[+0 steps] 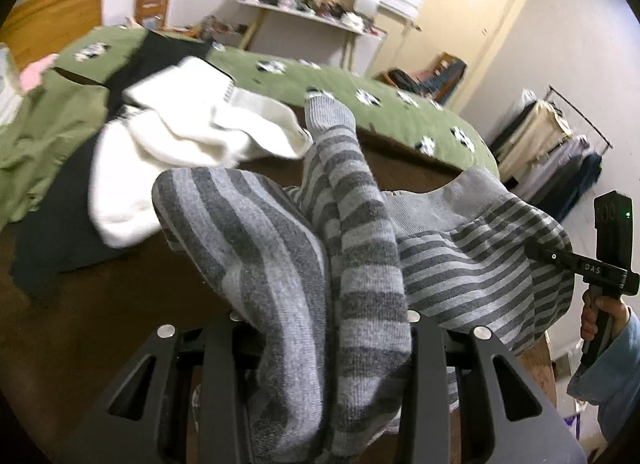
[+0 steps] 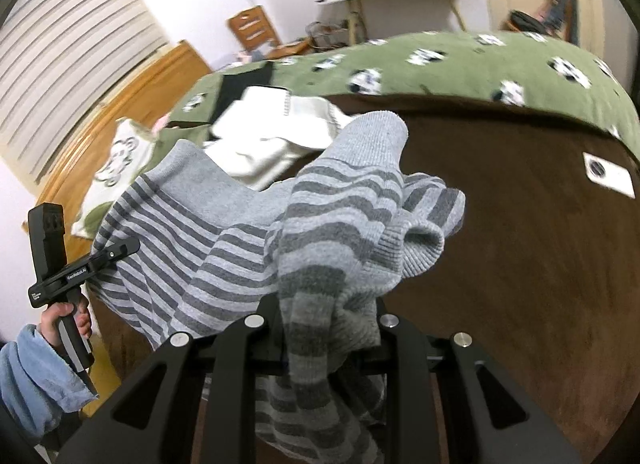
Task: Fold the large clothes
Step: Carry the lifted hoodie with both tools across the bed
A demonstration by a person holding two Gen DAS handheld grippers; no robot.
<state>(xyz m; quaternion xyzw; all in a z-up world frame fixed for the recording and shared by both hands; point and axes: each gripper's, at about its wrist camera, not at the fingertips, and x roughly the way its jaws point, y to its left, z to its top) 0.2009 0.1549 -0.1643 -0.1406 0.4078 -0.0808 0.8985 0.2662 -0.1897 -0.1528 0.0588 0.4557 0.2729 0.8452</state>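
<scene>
A grey striped sweater (image 1: 460,256) hangs in the air above a brown blanket (image 2: 520,223), stretched between both grippers. My left gripper (image 1: 324,320) is shut on a bunched fold of it, and a sleeve (image 1: 344,183) drapes over the fingers. My right gripper (image 2: 320,316) is shut on another bunch, with a ribbed cuff (image 2: 420,248) flopping to the right. Each gripper shows in the other view, held by a hand in a blue sleeve: the right gripper (image 1: 532,250) and the left gripper (image 2: 132,248) both bite the sweater's edge.
A white garment (image 1: 192,135) and a dark one (image 1: 44,223) lie on the bed behind. A green patterned cover (image 1: 400,111) spreads beyond. A desk (image 1: 304,19), chairs, a wooden headboard (image 2: 120,103) and a clothes rack (image 1: 560,151) stand around.
</scene>
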